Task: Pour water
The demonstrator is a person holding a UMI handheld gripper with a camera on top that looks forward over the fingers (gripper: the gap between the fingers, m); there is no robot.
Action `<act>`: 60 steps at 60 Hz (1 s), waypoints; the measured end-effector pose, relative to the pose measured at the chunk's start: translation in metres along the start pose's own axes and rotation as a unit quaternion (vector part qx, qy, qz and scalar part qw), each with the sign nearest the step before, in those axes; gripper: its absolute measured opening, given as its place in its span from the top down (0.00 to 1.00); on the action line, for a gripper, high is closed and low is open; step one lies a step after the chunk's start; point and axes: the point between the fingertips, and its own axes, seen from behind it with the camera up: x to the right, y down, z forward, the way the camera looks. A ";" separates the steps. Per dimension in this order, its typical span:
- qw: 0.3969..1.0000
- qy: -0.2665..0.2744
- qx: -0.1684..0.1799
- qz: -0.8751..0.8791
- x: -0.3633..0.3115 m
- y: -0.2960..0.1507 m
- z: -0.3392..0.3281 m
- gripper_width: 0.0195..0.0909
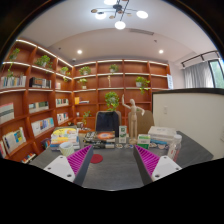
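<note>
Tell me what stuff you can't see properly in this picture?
- Small things on the desk beyond the gripper, gripper view: too tiny to name, so no water container can be picked out.
- Near end of the desk: hidden under the open fingers.
- Books on the shelves: too small to read.
- The wooden figure: lower part hidden behind desk clutter.

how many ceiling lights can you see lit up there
About 5: a cluster fixture overhead, its bulbs counted as one, and four small recessed spots, at. More may be hidden.
</note>
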 end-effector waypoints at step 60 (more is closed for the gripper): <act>0.995 0.093 0.013 -0.031 0.258 0.097 0.110 0.26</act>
